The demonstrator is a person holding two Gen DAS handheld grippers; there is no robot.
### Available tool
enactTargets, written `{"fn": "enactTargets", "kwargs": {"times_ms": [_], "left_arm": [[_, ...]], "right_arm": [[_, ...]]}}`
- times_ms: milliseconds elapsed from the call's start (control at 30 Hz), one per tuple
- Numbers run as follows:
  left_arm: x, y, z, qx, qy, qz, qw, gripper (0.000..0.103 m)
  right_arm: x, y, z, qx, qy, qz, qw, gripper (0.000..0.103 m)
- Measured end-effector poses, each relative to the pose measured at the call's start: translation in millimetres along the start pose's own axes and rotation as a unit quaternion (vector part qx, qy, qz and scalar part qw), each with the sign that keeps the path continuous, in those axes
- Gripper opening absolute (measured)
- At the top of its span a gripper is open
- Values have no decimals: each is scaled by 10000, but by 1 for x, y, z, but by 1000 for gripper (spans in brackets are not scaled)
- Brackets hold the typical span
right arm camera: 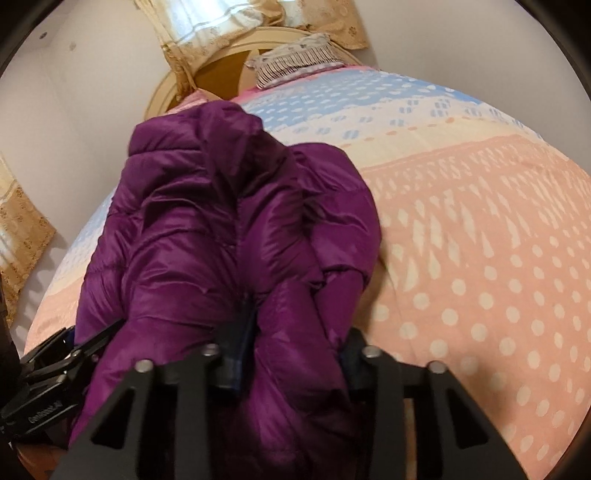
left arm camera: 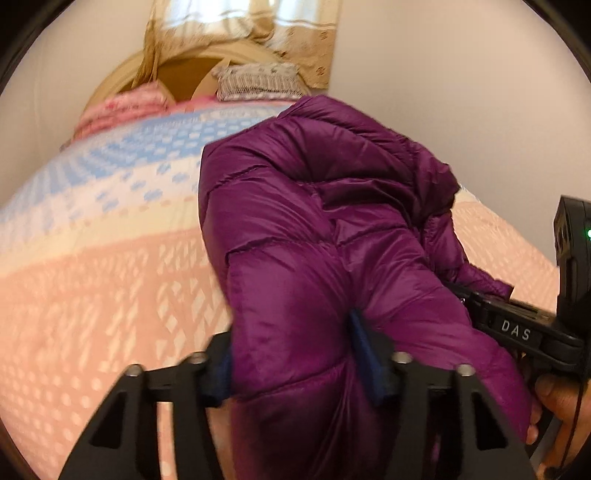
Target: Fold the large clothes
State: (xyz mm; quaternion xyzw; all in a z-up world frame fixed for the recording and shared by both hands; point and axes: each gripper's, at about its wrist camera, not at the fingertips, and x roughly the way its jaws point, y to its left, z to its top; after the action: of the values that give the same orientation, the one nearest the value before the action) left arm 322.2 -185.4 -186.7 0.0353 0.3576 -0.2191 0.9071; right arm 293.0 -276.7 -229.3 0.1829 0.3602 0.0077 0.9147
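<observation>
Nearest the left wrist camera, the left gripper [left arm camera: 295,365] pinches a puffy fold of the purple down jacket [left arm camera: 317,229] between its blue-padded fingers [left arm camera: 364,354], while the right gripper [right arm camera: 291,354] clamps another bunch of the same jacket [right arm camera: 221,221], its own pads sunk into the fabric. The jacket is bunched and crumpled, draped over both tools and rising above the bedspread [left arm camera: 110,266] patterned in pink, cream and blue. Beyond it lie a striped pillow [right arm camera: 295,62] against the rounded headboard [right arm camera: 225,70], with a gold curtain [left arm camera: 236,22] on the far wall.
</observation>
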Motion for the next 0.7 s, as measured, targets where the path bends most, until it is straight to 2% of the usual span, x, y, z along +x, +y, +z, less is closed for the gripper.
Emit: {"fn": "enactTargets", "kwargs": {"times_ms": [67,200,467,700], "left_arm": [[-12,-5,3,130,-118,74,9998,38],[-38,-11,6,311,-366,212,9986,34],[-84,-1,7,381,-720,337,9961,32],[-112,23,-2,231,-776,512,9954,32]], "right_arm": [[-7,2,-2,-26,-131,57,9999,26],[-20,7,-9,31,-324,210,9993,23],[-45,29,-18,-15,-593,608,9964,22],[-53,62,-16,-275,-622,842,9941,21]]}}
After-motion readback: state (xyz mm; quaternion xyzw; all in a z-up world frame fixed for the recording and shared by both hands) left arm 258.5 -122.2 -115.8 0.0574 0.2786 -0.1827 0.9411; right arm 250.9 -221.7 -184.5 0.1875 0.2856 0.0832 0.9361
